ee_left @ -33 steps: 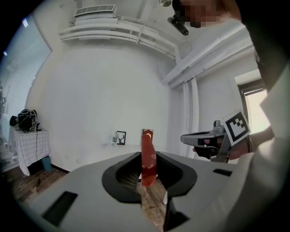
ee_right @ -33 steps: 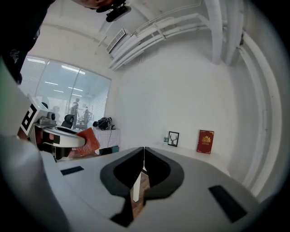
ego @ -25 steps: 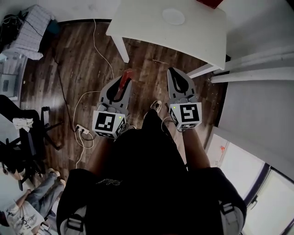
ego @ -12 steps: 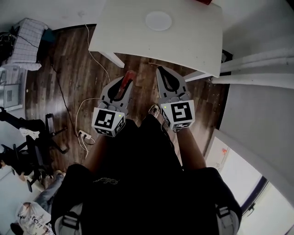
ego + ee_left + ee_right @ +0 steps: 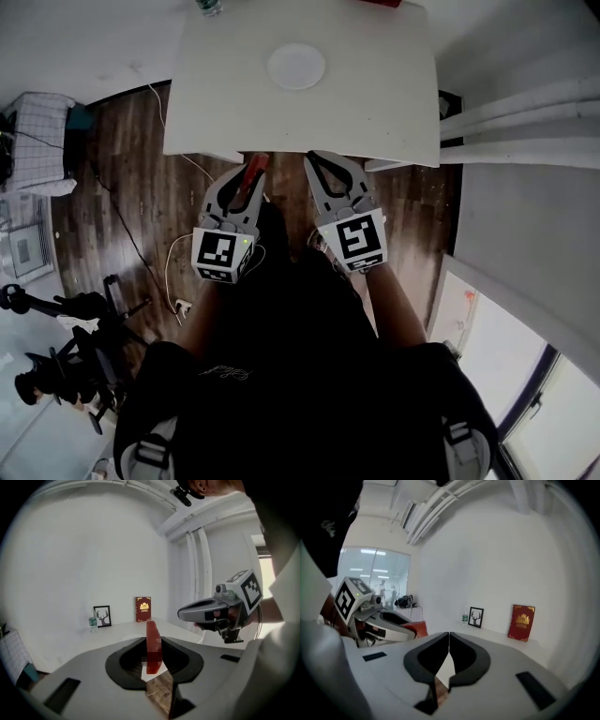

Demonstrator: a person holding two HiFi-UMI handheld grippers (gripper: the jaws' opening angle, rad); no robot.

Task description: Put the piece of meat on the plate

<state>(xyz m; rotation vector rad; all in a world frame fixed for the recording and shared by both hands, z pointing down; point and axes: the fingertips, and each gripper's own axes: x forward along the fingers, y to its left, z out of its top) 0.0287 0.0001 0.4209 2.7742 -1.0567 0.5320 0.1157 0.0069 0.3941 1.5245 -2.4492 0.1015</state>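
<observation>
The meat is clamped in the left gripper. Its fingers press on both flat sides. In the left gripper view the meat stands on its edge, tall and thin. In the head view its long side runs the same way as the fingers, and its red end sticks out past the tips toward the counter.

The plate sits on the counter, near the far side. It is well apart from the meat. It lies straight ahead of the left gripper and a little to the right. So I think the left hand has to go forward over the counter and a bit right before it lets go.

The right gripper is empty, and its fingers are pressed together. It lines up with the plate better, but it holds nothing.

Both grippers are side by side at the near edge of the counter, above the wood floor. Both point ahead and tip down a little.
</observation>
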